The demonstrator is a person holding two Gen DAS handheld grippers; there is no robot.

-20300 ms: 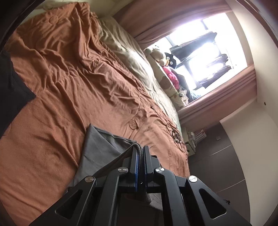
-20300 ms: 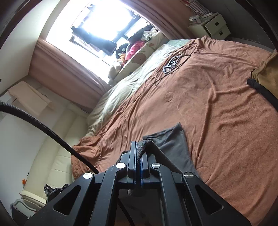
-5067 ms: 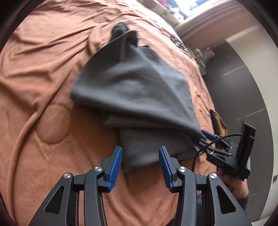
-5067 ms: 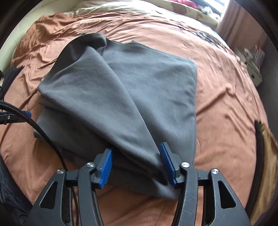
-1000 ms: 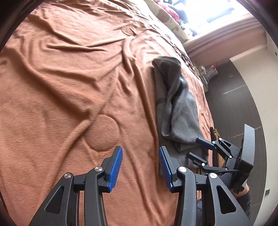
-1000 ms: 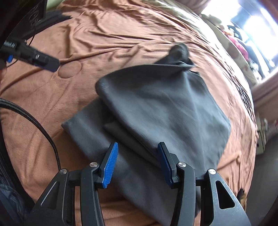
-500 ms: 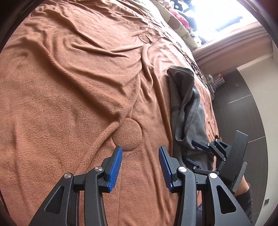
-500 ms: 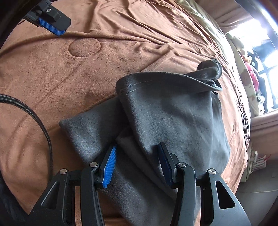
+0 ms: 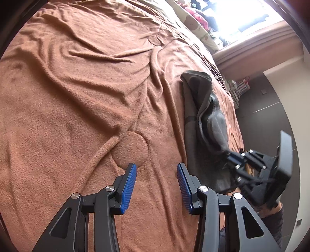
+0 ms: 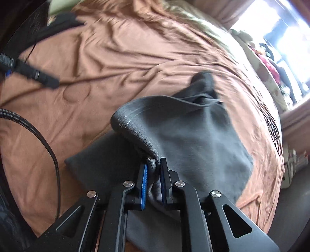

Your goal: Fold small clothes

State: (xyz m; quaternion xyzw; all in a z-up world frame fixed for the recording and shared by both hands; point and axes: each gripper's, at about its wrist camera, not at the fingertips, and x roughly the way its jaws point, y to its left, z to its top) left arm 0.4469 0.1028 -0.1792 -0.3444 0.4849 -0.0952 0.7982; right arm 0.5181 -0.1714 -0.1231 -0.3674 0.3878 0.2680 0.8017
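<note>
A dark grey garment (image 10: 193, 135) lies half folded on the brown bedspread (image 10: 120, 52). My right gripper (image 10: 154, 164) is closing its jaws, and the blue pads pinch a corner of the grey cloth and lift that fold off the layer beneath. In the left wrist view the same garment (image 9: 195, 120) runs along the right side, with the right gripper (image 9: 230, 157) gripping its near end. My left gripper (image 9: 157, 170) hangs open over bare bedspread (image 9: 77, 97) to the left of the garment, holding nothing.
Pillows and soft toys (image 9: 195, 17) line the far edge under a bright window. A black cable (image 10: 38, 133) crosses the left of the right wrist view. Dark clothing (image 10: 58, 23) lies at the far left corner. A bedside cabinet (image 10: 294, 164) stands beyond the right edge.
My right gripper went from open around the cloth to shut on a corner of it and has raised that fold. The left gripper stays open, barely moved.
</note>
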